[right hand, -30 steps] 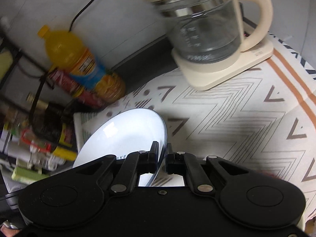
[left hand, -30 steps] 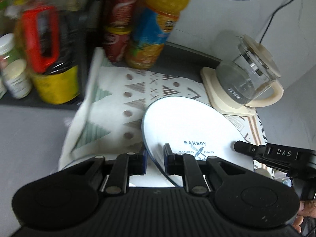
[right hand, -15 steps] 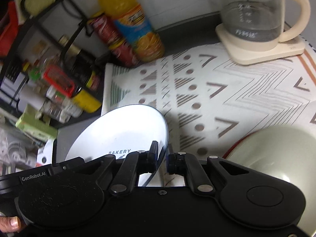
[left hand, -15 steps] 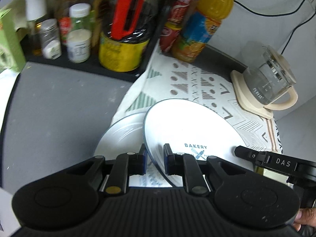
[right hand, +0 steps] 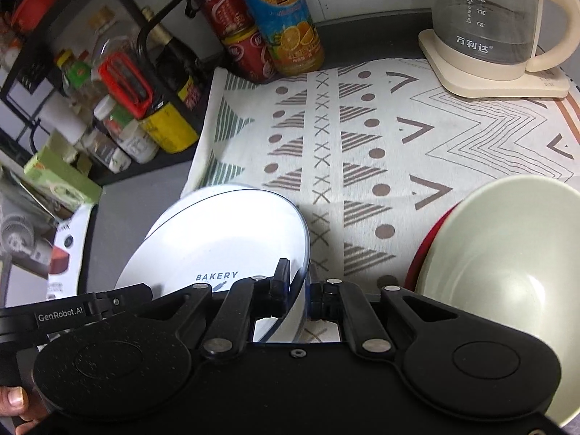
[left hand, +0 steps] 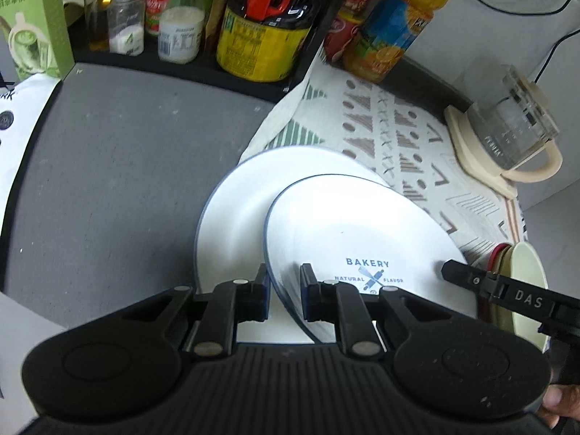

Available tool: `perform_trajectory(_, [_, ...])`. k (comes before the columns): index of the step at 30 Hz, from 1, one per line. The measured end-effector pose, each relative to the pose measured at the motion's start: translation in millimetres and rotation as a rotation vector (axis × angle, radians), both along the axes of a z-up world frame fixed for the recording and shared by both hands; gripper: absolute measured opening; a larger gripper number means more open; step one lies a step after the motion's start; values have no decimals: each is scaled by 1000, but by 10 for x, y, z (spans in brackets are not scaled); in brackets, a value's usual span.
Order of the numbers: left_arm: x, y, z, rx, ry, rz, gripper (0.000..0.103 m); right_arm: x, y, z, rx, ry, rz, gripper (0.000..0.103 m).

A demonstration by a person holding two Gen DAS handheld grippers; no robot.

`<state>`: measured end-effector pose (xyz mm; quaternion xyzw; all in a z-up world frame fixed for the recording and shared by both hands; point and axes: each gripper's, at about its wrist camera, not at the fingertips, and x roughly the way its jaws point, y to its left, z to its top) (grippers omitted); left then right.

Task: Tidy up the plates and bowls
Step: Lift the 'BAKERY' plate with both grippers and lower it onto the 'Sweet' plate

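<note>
Two tongs: the left tongs point(left hand: 284, 295) and the right tongs point(right hand: 299, 291) each pinched opposite rims of one tilted plate point(left hand: 362, 232).
Change: the view had swung from the kettle point(left hand: 507, 134) toward a second plate point(left hand: 232, 217), now showing under the held one.
Nearby: bowl point(right hand: 507, 253) right of it; bottles behind.

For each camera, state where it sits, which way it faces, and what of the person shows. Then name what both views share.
Left wrist: on the left claw, looking steeply down at the BAKERY plate it grips above a second plate; a fingertip shows.
Right wrist: on the right claw, looking down at the same plate's opposite rim, beside a green bowl; fingers show.
Shared: BAKERY plate, patterned cloth, kettle, juice bottle.
</note>
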<state>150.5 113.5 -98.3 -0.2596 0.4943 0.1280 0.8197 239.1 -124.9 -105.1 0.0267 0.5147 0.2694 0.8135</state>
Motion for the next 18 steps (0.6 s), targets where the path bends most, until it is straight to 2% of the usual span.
perform_trajectory(8, [-4,-28,-161,13,46,-34,16,-104,128,-79,-79,-45,49,9])
perform_trajectory(18, [94,-50,-308,62,100,-133,21,-202,256,-180,-148,-100,39,11])
